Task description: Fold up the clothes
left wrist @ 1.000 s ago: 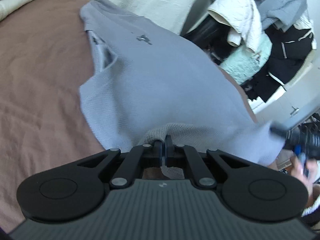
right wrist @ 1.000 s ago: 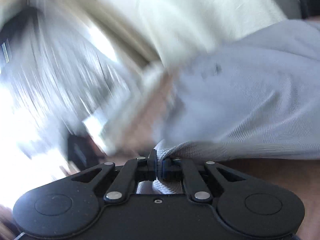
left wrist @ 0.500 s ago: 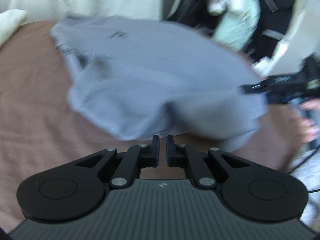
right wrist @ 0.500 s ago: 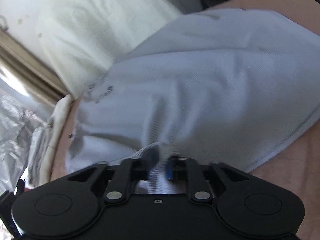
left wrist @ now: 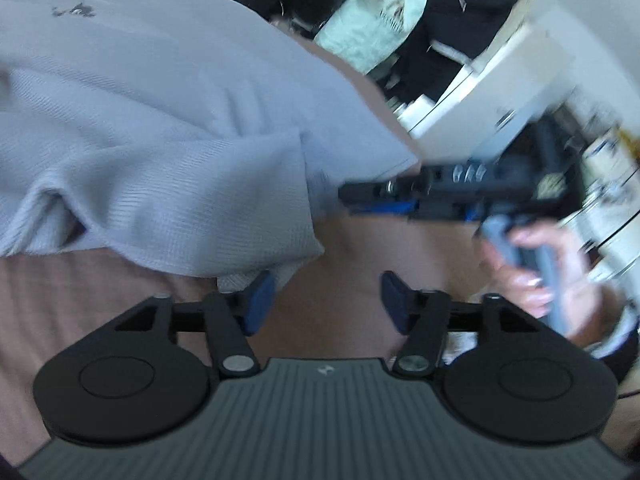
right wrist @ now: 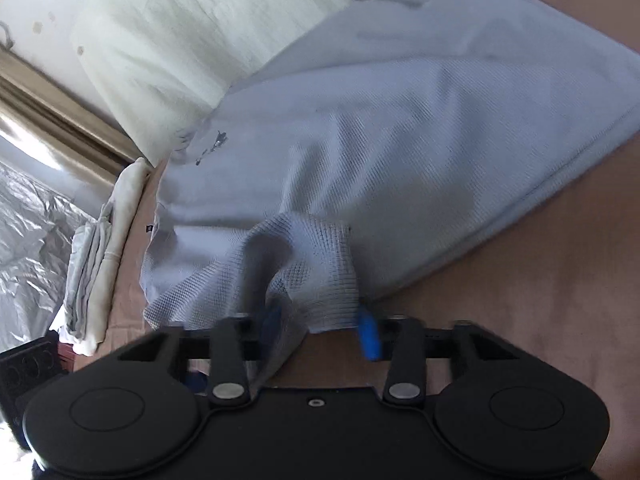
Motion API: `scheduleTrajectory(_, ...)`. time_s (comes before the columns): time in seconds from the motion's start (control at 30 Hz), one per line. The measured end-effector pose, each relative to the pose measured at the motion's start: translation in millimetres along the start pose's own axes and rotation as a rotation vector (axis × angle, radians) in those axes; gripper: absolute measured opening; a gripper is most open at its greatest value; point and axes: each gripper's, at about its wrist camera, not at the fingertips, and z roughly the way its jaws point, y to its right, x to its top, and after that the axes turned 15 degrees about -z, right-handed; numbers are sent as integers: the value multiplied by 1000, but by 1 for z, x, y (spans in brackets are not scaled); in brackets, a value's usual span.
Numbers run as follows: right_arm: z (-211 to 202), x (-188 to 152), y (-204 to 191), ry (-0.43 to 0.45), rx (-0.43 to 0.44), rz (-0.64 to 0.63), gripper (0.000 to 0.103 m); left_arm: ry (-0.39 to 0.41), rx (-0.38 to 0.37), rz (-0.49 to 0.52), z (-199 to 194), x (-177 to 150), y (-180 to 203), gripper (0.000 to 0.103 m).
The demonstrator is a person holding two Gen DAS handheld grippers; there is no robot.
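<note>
The grey-blue waffle-knit shirt lies spread over the brown bedsheet, partly doubled over on itself, below a white pillow. It looks light, soft and floppy, likely to sag and crumple unless held at two corners or along the hem. The left gripper is spread wide, empty, just beside the folded edge. The right gripper is also spread, a loose fold of cloth draped between its fingers.
</note>
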Motion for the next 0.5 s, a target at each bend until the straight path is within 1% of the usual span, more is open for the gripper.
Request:
scheduleTrajectory(0.03,2,2,-2,3,9,-11,30,18,53,24,8,-1,4,69)
scheduleTrajectory(0.1,4,7,-5,8,-16,-19,33,54,145,56,22,-2,9,68)
scheduleTrajectory(0.13,5,9,-6,14,-33,-17,38,57,168,51,26,0,8,62)
scheduleTrajectory(0.17,7,11,-5,24,-47,-10,42,62,164,31,26,2,5,53)
scheduleTrajectory(0.2,8,13,-4,35,-62,-2,48,66,158,10,26,3,2,17)
scheduleTrajectory(0.23,10,15,-3,45,-76,5,49,69,150,-9,22,4,0,3)
scheduleTrajectory(0.27,11,17,-2,51,-83,1,49,73,143,-26,18,5,-2,3)
scheduleTrajectory(0.3,12,17,-2,43,-88,-14,46,93,142,-30,7,4,-2,3)
scheduleTrajectory(0.33,13,16,-4,27,-100,-28,24,112,140,-34,-3,3,-1,3)
scheduleTrajectory(0.37,13,14,-5,9,-95,-37,15,133,136,-35,-14,2,0,3)
scheduleTrajectory(0.4,11,12,-8,-5,-68,-37,15,162,115,-26,-29,0,3,3)
scheduleTrajectory(0.43,7,10,-9,-9,-23,-24,15,187,95,-19,-44,-2,5,3)
scheduleTrajectory(0.5,-10,6,-16,-20,106,-4,15,215,83,-25,-72,-8,13,3)
